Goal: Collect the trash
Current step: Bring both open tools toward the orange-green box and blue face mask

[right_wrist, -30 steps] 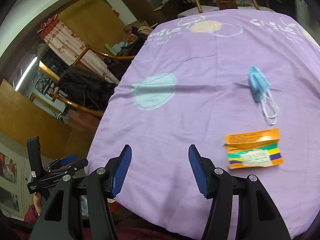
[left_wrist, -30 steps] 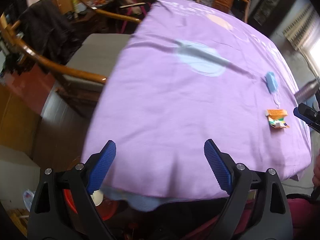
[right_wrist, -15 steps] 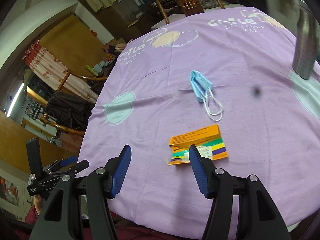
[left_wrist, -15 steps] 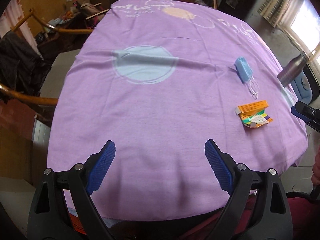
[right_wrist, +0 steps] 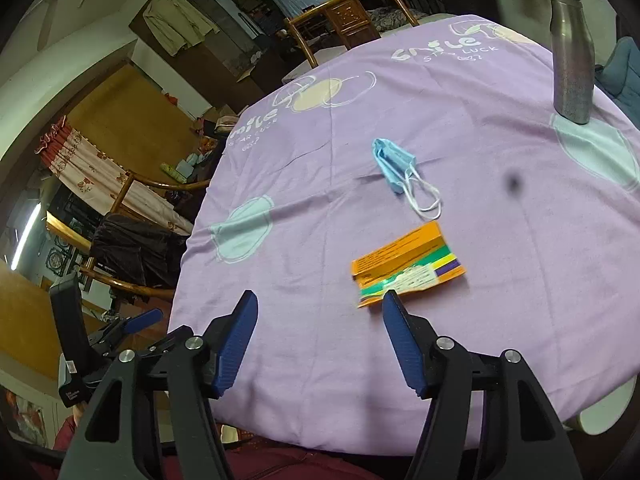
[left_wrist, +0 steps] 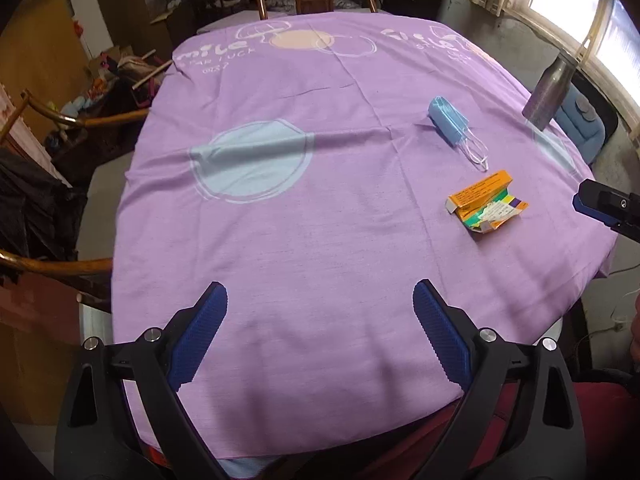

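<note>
2 pieces of trash are lying near each other on the purple worktop: a flattened carton and a face mask. Both grippers, right nearest the carton and left, are opening their jaws, empty, likely readying a pickup.

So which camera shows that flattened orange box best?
The right wrist view: the box lies close, just beyond the right gripper, whose jaws are opening, its coloured stripes and label plain. The left wrist view shows it smaller, off to the right, at an angle.
</note>
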